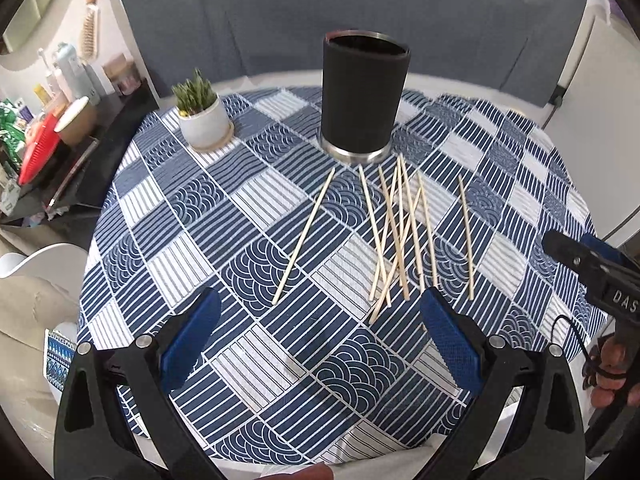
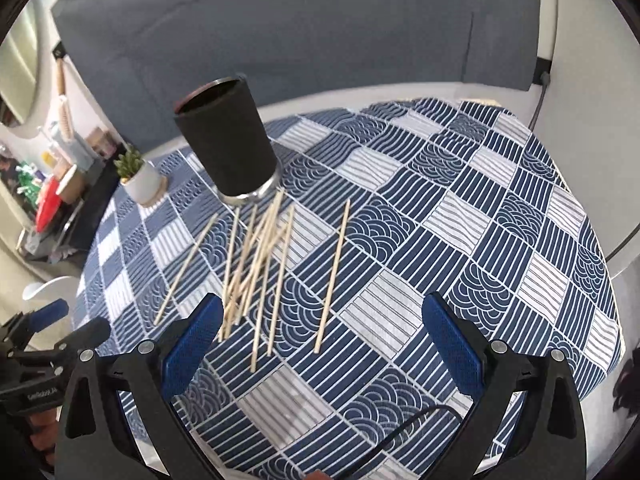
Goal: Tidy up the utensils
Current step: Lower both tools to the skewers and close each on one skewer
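Both grippers hovered empty over the patterned tablecloth (image 1: 248, 216): left gripper (image 1: 320, 320) fingers wide apart, right gripper (image 2: 323, 320) same. Wooden chopsticks (image 1: 394, 236) lay scattered flat just ahead, some crossing. Beyond them stood the black utensil holder (image 1: 365, 96), upright; potted plant (image 1: 202, 114) to its left.

Both wrist cameras look down across the patterned surface (image 1: 256, 200) from its near edge, sharing the chopsticks (image 1: 394, 236) and black holder (image 1: 362, 100); the right view sits further right.
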{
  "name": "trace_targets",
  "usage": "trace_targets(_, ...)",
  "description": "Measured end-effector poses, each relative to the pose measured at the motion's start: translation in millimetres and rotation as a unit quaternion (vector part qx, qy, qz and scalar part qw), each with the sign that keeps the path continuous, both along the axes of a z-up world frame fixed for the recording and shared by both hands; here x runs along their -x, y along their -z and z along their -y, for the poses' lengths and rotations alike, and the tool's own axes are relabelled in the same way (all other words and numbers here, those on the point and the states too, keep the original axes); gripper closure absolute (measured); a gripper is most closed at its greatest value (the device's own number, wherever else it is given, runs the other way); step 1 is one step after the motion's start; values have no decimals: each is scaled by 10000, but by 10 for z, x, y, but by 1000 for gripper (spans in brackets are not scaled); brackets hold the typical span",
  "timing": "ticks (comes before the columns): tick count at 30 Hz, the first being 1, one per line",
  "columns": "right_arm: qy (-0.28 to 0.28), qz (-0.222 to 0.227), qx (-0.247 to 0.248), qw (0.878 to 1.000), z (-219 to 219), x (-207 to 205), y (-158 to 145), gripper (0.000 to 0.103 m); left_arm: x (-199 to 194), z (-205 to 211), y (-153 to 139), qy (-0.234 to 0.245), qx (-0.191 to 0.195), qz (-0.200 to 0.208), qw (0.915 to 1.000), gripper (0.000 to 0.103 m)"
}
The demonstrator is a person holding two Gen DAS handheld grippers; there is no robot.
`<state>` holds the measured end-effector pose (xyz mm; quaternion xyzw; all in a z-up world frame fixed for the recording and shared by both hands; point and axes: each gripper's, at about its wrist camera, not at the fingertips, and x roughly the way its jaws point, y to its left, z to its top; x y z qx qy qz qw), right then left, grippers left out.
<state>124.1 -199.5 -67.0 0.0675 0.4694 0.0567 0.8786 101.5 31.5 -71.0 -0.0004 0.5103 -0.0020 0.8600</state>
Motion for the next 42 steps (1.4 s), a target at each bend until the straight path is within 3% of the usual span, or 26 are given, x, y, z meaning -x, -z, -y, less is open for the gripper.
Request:
trace_targets(10,-3,-562,719,9958,-152,-581,484,8,-601,-164,531,-31,227,-863,9960,6)
trace_targets(16,210,-978,800,9918,-112,-878,808,8,-995,-223,888,147,-27,-1149,9933,6)
trace_targets(30,376,-1486,791,9850,-81,-1175,1176,8,-1523,-191,1296,602,15,-1476,9872,6)
trace_targets(34,186,-1574,773,9843,-108,-1159,1271,8,-1515,-169,1325,919,-182,-1435,9852,5)
trace_targets(42,86,-1615,742,9841,-100,-1070,1282,6,-1588,-164,1311,1041,-232,-1321,9855,4)
